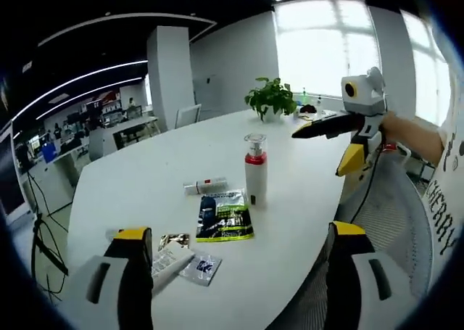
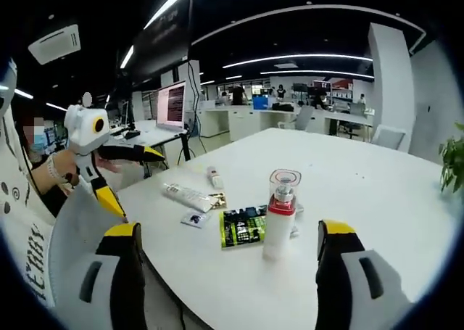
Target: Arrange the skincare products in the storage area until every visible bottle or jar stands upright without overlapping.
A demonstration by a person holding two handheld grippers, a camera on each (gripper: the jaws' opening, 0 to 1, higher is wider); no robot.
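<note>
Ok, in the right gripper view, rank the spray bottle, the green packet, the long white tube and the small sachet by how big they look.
1. Spray bottle, upright.
2. Green packet, close in spread to the bottle, so these two could swap.
3. Long white tube, lying flat and farther from the camera, so it may look smaller than it is.
4. Small sachet.

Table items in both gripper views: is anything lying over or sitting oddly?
Yes. The spray bottle stands upright, but two tubes lie flat: a small one and a larger one. The bottle also seems to touch or overlap the green packet. Nothing looks spilled or broken.
</note>
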